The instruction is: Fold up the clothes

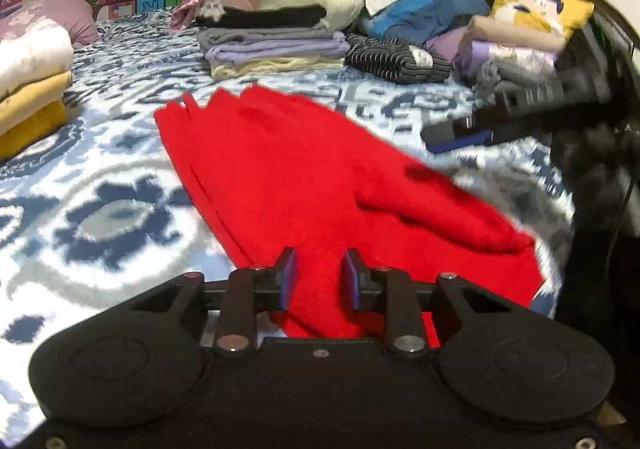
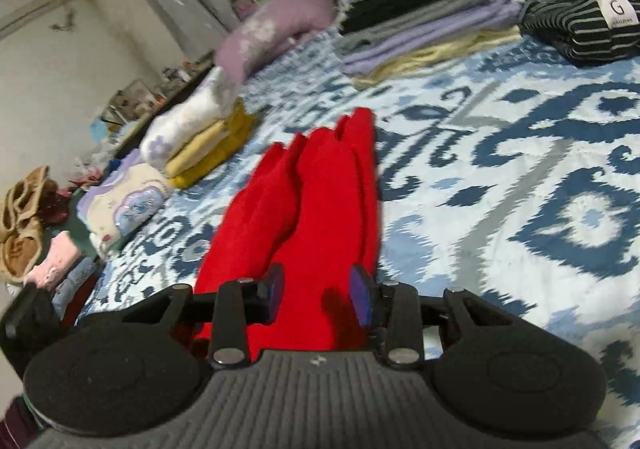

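Note:
A red garment (image 1: 304, 185) lies folded lengthwise on the blue-and-white patterned bedspread (image 1: 100, 177). My left gripper (image 1: 320, 277) sits low over its near end. The blue pads stand a little apart, with red cloth filling the gap between them. In the right wrist view the same red garment (image 2: 304, 209) runs away from my right gripper (image 2: 316, 293), whose jaws stand apart over the near end of the cloth. From the left wrist view the right gripper (image 1: 440, 137) shows blurred at the right, low over the bedspread.
Stacks of folded clothes (image 1: 272, 45) and a striped bundle (image 1: 396, 57) line the far side of the bed, with a yellow cushion (image 1: 540, 9) behind. A yellow-and-white stack (image 2: 200, 141) sits at the bed's left edge, and clutter (image 2: 28, 225) lies on the floor beyond.

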Demonstrator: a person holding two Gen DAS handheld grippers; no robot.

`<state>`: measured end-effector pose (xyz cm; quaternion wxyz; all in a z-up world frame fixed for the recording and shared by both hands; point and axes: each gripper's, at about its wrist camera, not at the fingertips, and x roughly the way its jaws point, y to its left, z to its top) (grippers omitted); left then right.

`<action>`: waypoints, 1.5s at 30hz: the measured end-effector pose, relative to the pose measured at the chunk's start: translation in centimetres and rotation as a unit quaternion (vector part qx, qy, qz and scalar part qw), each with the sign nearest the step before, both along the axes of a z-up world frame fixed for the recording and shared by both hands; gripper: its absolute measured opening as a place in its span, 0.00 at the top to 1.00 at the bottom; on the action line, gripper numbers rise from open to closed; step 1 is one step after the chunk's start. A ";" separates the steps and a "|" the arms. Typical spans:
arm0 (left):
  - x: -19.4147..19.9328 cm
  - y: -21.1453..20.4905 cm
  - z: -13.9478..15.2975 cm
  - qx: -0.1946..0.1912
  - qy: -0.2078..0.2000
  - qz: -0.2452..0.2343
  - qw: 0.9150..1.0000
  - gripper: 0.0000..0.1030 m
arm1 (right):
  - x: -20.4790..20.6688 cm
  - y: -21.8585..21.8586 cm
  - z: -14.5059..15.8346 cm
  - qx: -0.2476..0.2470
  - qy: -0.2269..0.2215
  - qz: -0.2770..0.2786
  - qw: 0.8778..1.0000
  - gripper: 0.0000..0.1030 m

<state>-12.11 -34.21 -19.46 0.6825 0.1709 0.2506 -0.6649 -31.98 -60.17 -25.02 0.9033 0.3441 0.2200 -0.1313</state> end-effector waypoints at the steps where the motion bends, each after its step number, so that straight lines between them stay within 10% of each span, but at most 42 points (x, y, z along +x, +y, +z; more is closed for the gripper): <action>1: 0.2 0.0 0.4 -0.010 -0.002 0.007 1.000 0.77 | -0.2 0.3 -0.2 -0.003 -0.010 -0.001 1.000 0.64; 15: 3.9 -7.5 1.4 -0.033 -0.022 0.020 0.999 0.77 | 8.8 9.5 2.1 -0.235 0.043 0.144 0.960 0.66; 36: 10.2 -17.5 -0.6 0.028 -0.077 0.116 0.990 0.77 | 8.3 16.5 -0.2 -0.367 0.100 0.258 0.888 0.68; 40: 10.2 -17.2 -0.4 0.025 -0.083 0.118 0.989 0.74 | 8.4 16.5 -0.1 -0.361 0.098 0.265 0.889 0.70; 45: 10.2 -15.1 1.2 0.003 -0.081 0.141 0.987 0.74 | 7.4 14.7 1.0 -0.291 0.070 0.248 0.921 0.71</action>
